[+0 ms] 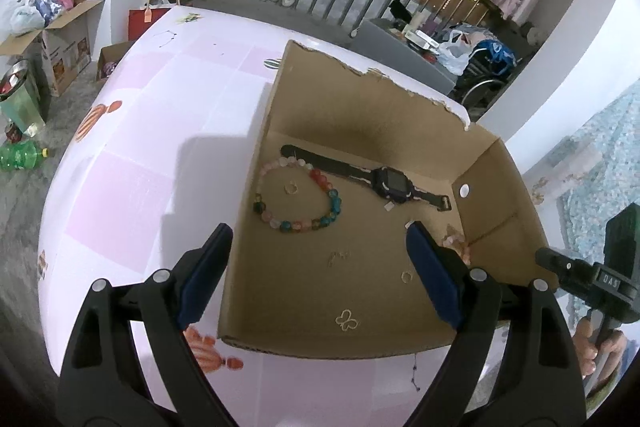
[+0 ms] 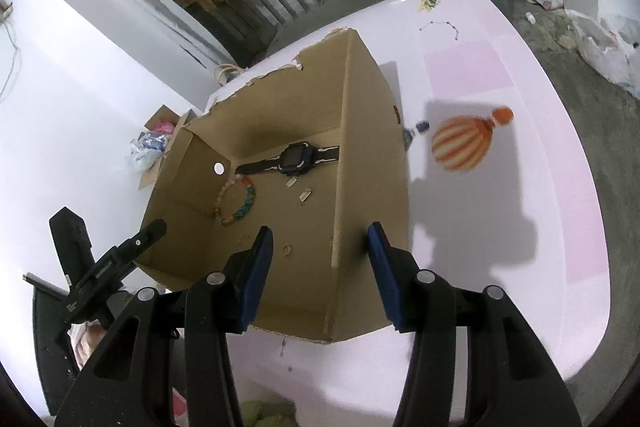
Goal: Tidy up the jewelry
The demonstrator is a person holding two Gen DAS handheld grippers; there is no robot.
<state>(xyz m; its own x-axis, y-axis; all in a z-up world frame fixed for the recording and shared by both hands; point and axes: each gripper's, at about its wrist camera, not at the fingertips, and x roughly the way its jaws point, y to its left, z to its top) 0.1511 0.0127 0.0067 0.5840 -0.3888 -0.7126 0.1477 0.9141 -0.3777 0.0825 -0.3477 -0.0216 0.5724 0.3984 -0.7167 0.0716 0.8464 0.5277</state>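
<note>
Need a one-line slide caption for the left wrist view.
Left gripper open above a cardboard box holding a beaded bracelet and a black watch.

I count one box (image 1: 500,187), one watch (image 1: 384,181), one bead bracelet (image 1: 298,199), two small rings (image 1: 291,188) in the box, and one necklace (image 2: 440,26) on the table.
</note>
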